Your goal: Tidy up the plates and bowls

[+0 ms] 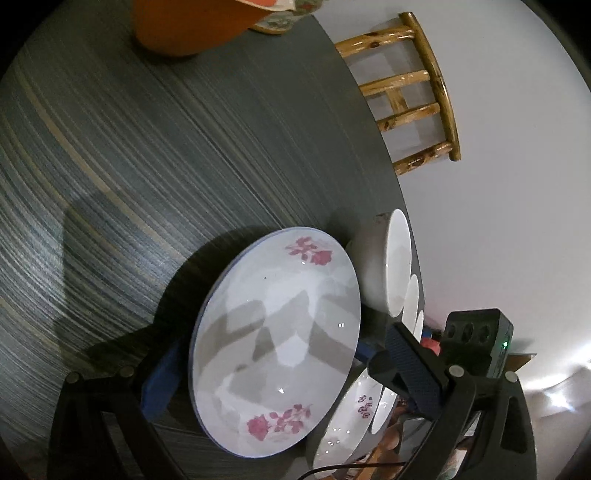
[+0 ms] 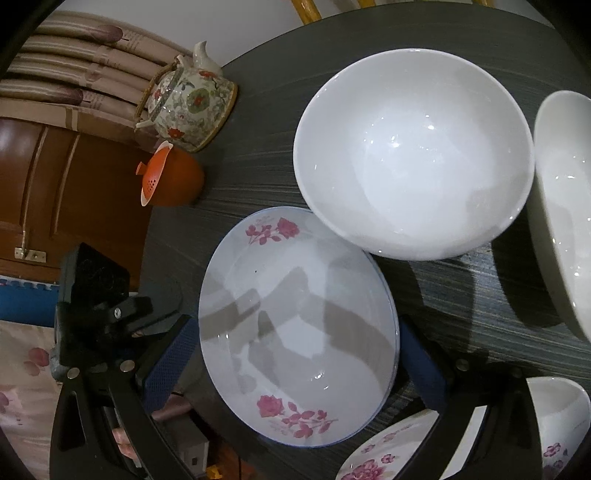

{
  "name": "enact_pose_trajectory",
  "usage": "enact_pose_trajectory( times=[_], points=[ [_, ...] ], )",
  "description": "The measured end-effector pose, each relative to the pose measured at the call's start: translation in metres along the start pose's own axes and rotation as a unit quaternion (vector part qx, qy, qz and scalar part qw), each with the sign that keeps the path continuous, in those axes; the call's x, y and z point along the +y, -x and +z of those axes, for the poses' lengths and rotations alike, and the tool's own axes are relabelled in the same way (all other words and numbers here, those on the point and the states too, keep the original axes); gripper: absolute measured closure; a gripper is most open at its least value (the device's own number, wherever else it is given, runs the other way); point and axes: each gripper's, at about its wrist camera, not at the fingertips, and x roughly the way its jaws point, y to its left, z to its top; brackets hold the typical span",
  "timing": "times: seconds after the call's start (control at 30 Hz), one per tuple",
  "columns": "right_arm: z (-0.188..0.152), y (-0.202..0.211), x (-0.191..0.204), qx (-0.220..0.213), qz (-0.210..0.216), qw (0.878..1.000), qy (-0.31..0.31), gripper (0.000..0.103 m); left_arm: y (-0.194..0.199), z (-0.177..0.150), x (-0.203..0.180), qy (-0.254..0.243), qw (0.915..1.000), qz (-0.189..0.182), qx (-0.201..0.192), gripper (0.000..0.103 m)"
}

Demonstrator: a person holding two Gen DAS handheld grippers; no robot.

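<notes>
Dark striped round surface (image 1: 147,147), white wall behind, a bamboo chair back (image 1: 413,96) beyond its edge.

Left wrist view, items:
- My left claw (image 1: 269,354), fingers spread wide to either side of a rose-printed plate (image 1: 277,332); the blue pads stood at or just beside its rims, and I could not tell whether they pressed it. The plate lay on the surface.
- A plain white bowl (image 1: 380,266) just beyond the plate, near the surface edge, with two more white rims (image 1: 412,299) lined up behind it.
- A flowered dish (image 1: 351,413) lower right, partly under the plate's edge.
- An orange pot (image 1: 177,26) at the far side.

Right wrist view, items:
- My right claw (image 2: 295,350), likewise spread about the same rose-printed plate (image 2: 295,325), one blue pad on each side; contact not clear.
- A large white bowl (image 2: 413,151) beyond, its rim overlapping the plate's far edge.
- A second white bowl (image 2: 561,206) at the right margin.
- A purple-flowered plate (image 2: 384,454) and a flowered bowl (image 2: 561,428) at the bottom.
- A floral teapot (image 2: 188,99) and the orange pot (image 2: 173,181) at the far left of the surface.

Progress, as I judged it: early. The crockery stood scattered singly, plates mixed among bowls, no stack visible. The rose plate looked like the piece in hand; nearly all sorting remained.
</notes>
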Motion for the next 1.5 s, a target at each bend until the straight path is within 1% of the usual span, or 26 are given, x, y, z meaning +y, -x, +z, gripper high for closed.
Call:
enact_pose_trajectory(
  times=[0.13,0.2,0.53,0.63,0.77,1.5],
  points=[
    [-0.002,0.001,0.000,-0.005,0.002,1.000,-0.002,0.000,0.000,0.000,-0.001,-0.004,1.0000,0.003,0.000,0.001],
    [-0.003,0.002,-0.001,-0.009,0.005,1.000,-0.002,0.000,0.001,0.000,0.000,0.004,1.0000,0.001,0.001,0.001],
    [-0.005,0.007,0.000,-0.018,0.001,1.000,-0.008,0.000,0.001,-0.003,-0.011,-0.014,0.9999,0.010,0.001,0.001],
    [-0.007,0.007,0.002,-0.021,-0.003,1.000,0.000,0.000,0.002,-0.004,-0.011,-0.015,0.9998,0.012,0.001,0.001],
    [-0.007,0.008,0.003,-0.024,-0.006,1.000,0.001,0.000,0.001,-0.005,-0.011,-0.011,0.9999,0.010,0.002,0.001],
    [-0.010,0.013,0.004,-0.034,0.004,0.999,0.008,0.000,0.006,-0.006,-0.017,-0.023,0.9997,0.008,-0.002,0.001]
  ],
)
